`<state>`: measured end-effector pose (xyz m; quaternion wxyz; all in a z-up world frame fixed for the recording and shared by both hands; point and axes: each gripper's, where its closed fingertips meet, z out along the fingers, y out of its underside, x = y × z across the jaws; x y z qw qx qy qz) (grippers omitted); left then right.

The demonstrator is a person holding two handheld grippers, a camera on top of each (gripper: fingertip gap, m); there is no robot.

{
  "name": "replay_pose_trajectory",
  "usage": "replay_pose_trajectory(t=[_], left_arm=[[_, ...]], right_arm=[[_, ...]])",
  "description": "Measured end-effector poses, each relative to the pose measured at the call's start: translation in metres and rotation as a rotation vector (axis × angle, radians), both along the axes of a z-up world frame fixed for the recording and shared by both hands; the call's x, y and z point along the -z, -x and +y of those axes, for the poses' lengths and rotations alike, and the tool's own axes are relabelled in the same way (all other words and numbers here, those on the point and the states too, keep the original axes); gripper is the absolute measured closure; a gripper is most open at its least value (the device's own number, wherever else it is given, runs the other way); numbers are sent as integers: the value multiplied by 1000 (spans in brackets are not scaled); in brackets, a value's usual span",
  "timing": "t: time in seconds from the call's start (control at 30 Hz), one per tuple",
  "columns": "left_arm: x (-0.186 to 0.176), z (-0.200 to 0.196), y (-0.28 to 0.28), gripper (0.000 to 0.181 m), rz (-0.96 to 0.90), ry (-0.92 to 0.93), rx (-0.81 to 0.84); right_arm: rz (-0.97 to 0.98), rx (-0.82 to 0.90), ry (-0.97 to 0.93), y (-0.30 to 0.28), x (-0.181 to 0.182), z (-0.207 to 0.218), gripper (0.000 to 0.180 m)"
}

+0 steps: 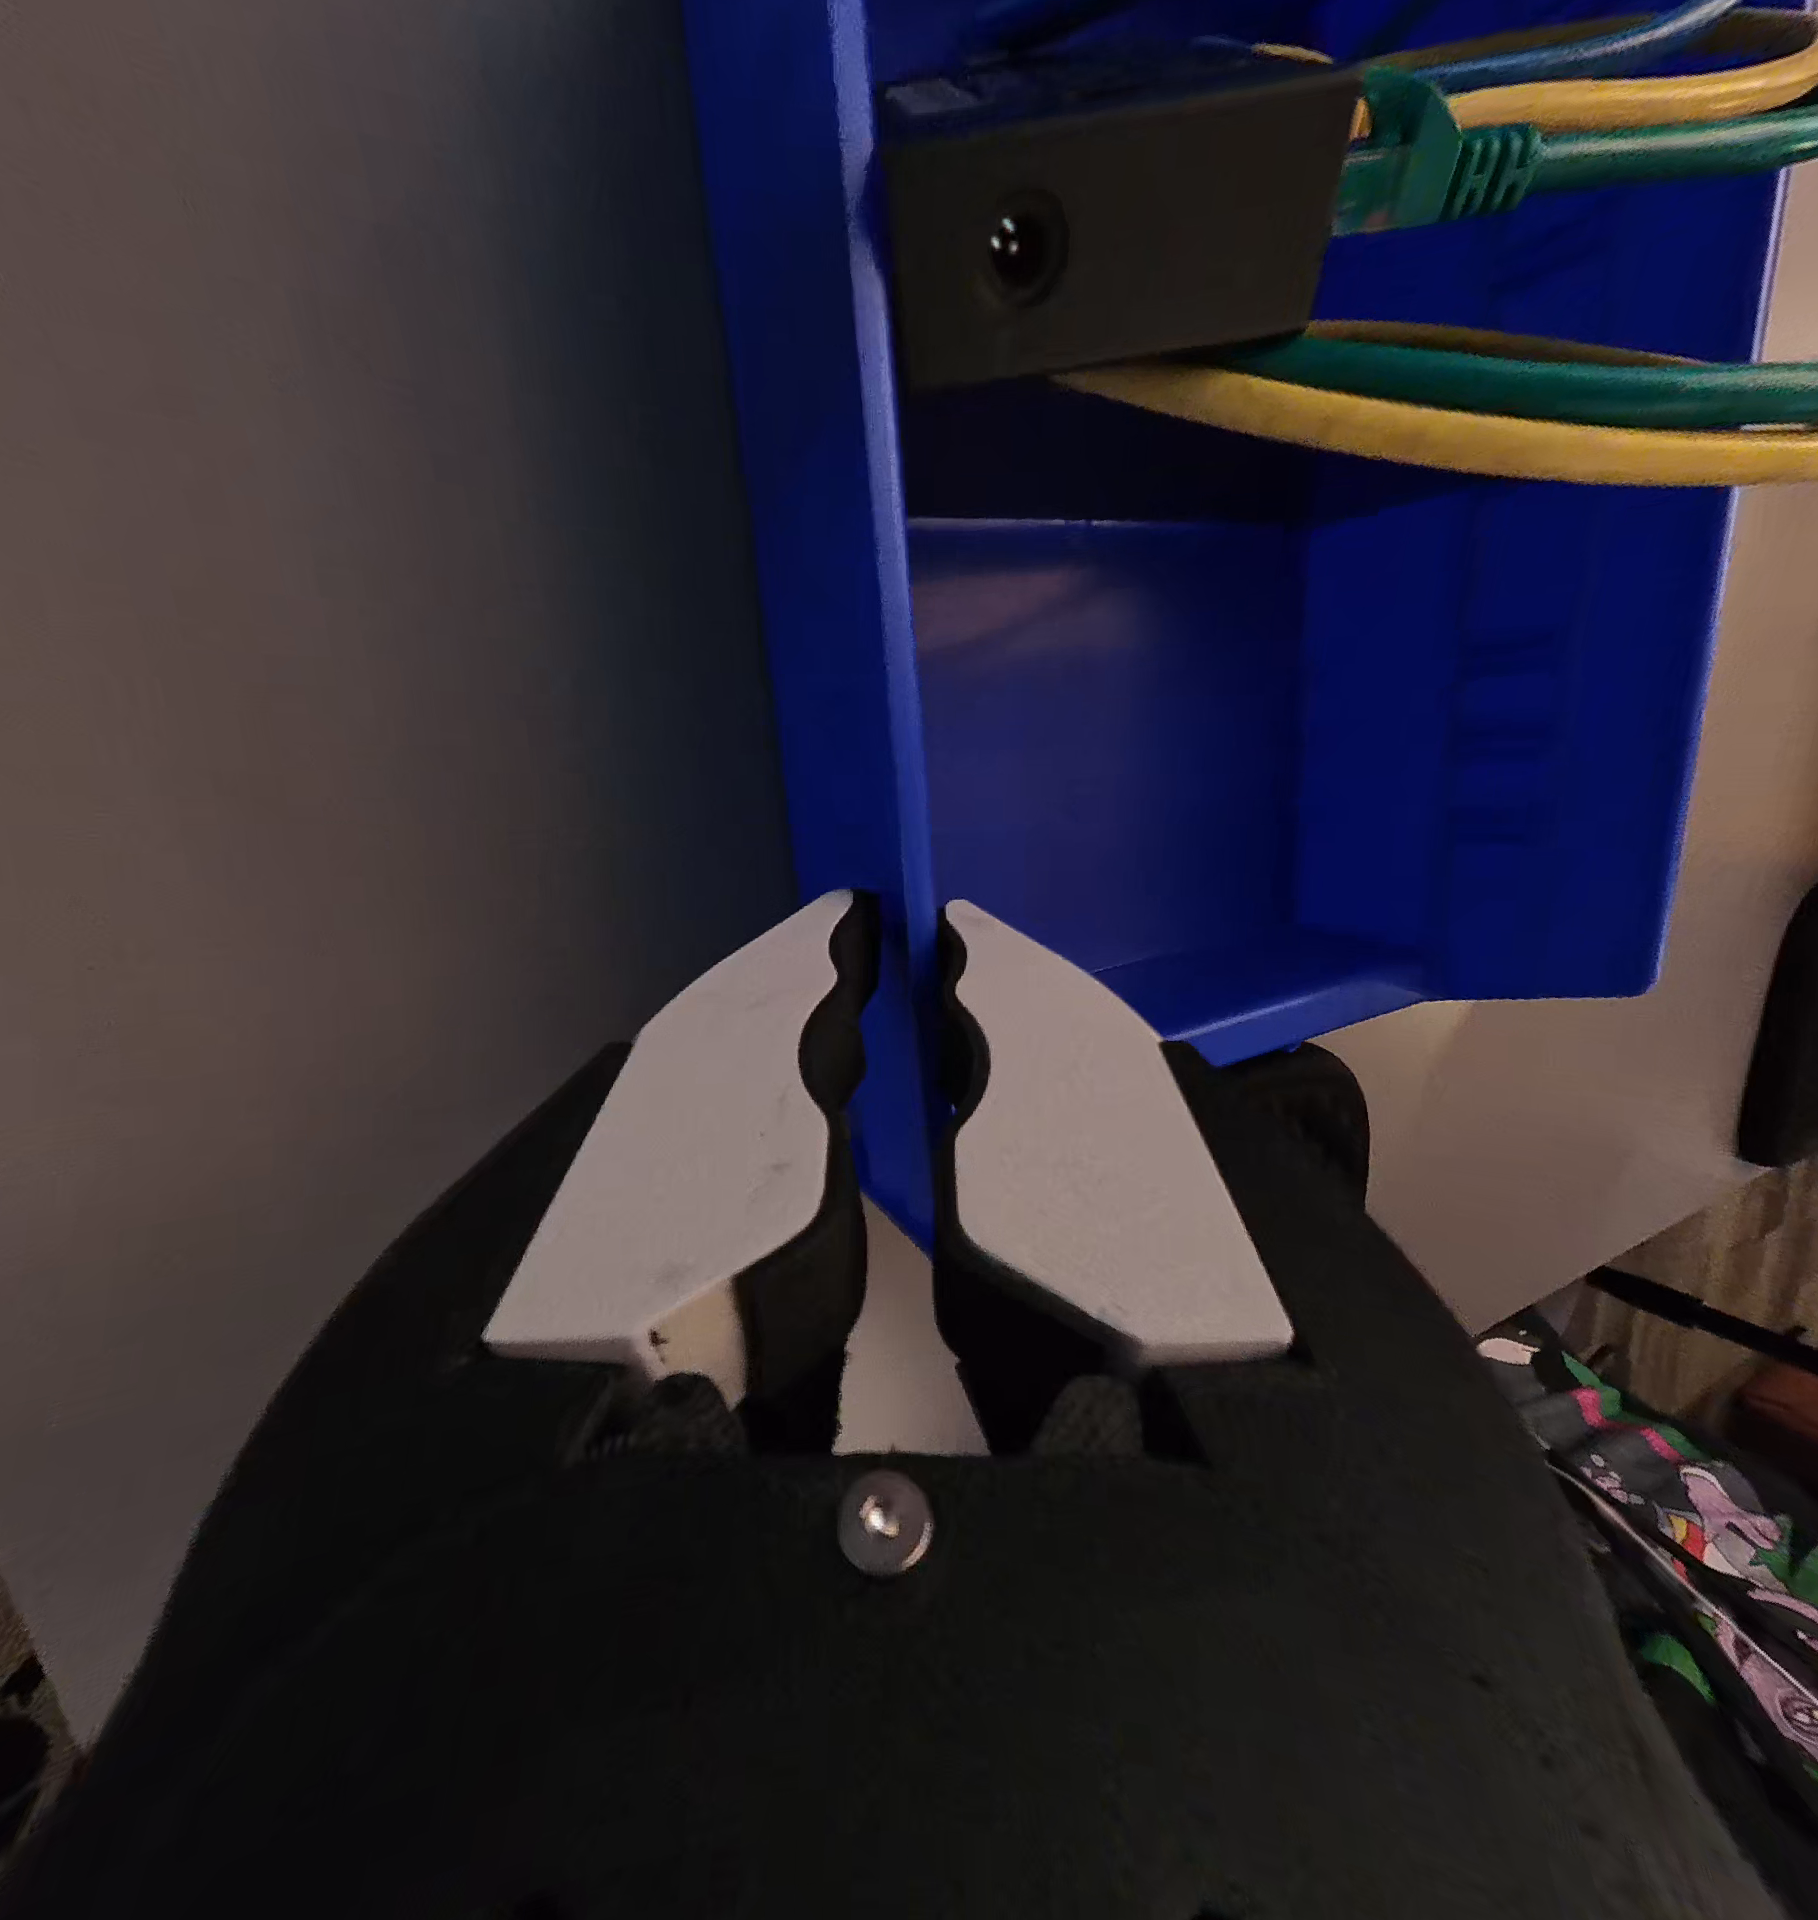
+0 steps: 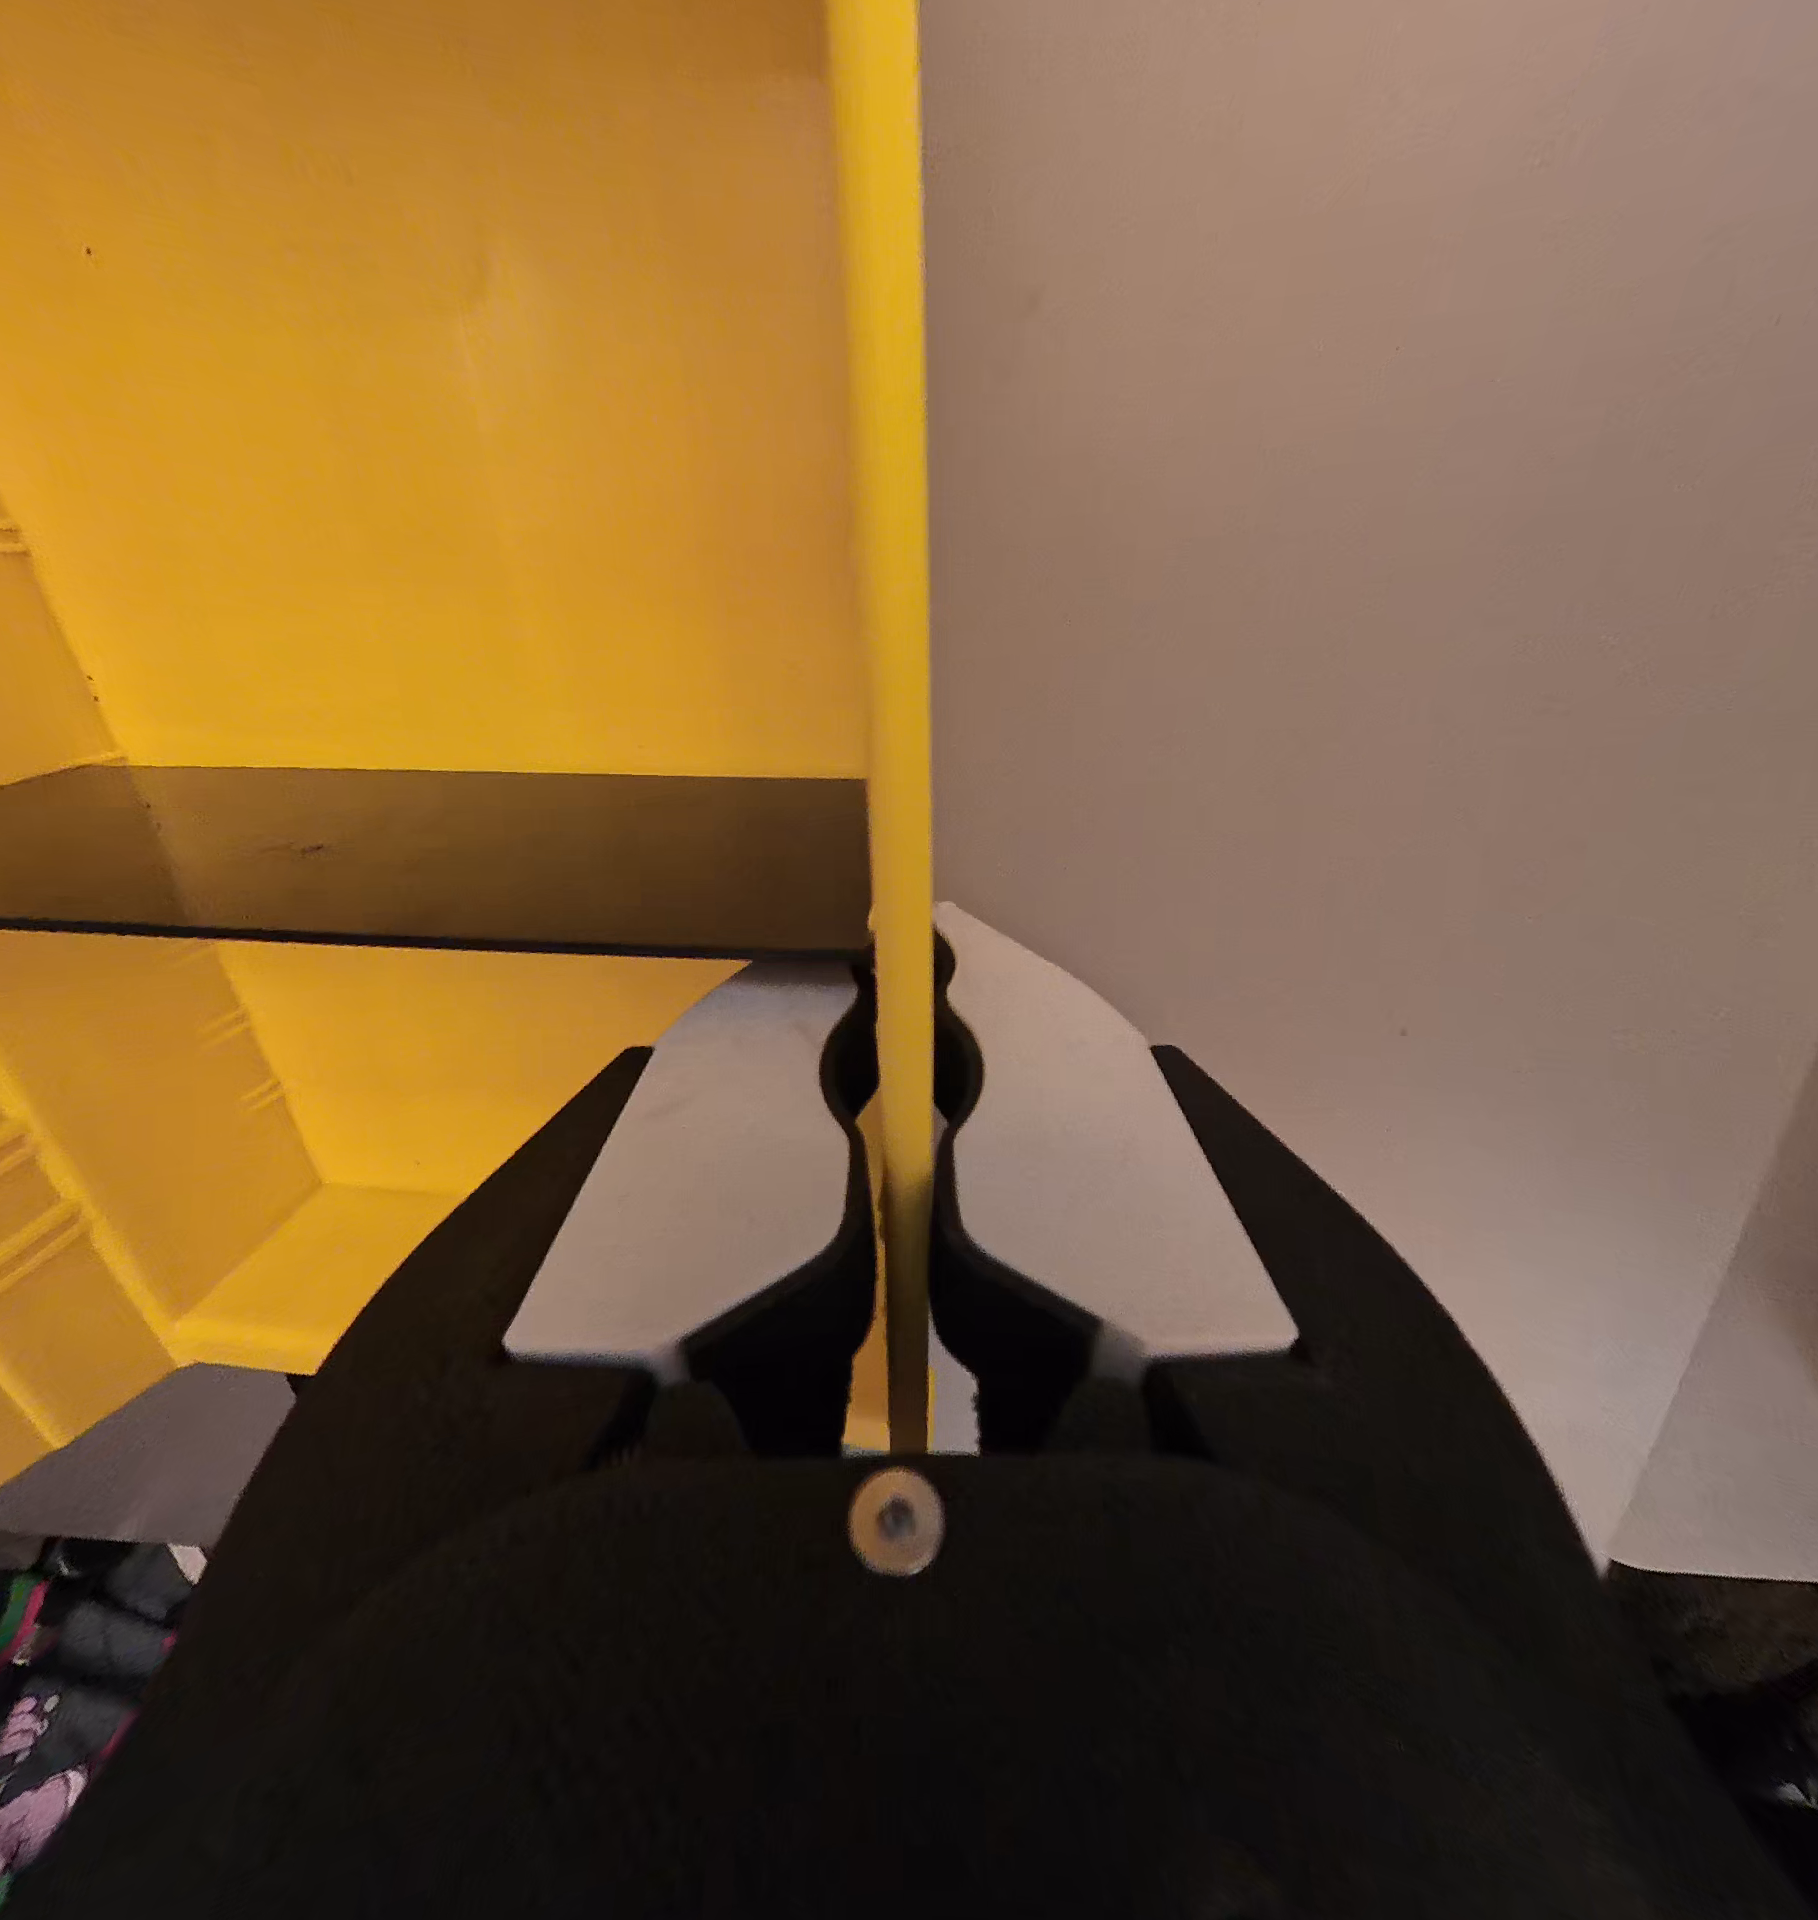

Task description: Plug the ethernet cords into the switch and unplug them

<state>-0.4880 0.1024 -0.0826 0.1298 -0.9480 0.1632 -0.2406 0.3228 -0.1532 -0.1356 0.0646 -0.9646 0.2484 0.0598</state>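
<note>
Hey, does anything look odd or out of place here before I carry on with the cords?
Yes. Neither gripper holds a cord: the left gripper is clamped on the blue bin's wall and the right gripper on the yellow bin's wall. The black switch sits in the blue bin with a green cord plugged in.

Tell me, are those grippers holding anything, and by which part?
Yes. The left gripper pinches the blue bin by its side wall; the right gripper pinches the yellow bin by its side wall.
</note>
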Motion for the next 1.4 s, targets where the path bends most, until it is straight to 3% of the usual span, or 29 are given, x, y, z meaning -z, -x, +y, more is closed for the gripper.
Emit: replay_pose_trajectory(t=[0.47,0.77,0.9,0.97,1.1,1.17,1.2,1.23,1.33,1.4], left_arm=[[2,0,-1,174,83,-25,54],[-4,-3,0,172,25,27,-45],[-29,-2,10,174,49,-97,-71],[-53,7,17,174,90,-253,-82],[-107,38,2,129,183,-721,16],[-115,52,-15,73,278,-919,71],[-113,59,-23,65,336,-1001,104],[-106,64,-32,75,370,-1028,145],[-79,70,-60,82,302,-930,247],[-77,70,-69,95,273,-981,303]], right_arm=[[-28,-39,-23,-5,1,16,173],[-262,-181,17,-20,-3,26,153],[-340,-167,-26,-23,-15,33,149],[-398,-175,-89,-24,-29,39,147],[-531,-219,-274,-15,-80,53,130],[-564,-233,-436,2,-116,66,125],[-556,-238,-543,16,-135,73,123],[-537,-240,-659,31,-155,81,123],[-441,-240,-986,80,-209,95,125],[-337,-271,-1156,114,-236,102,126]])
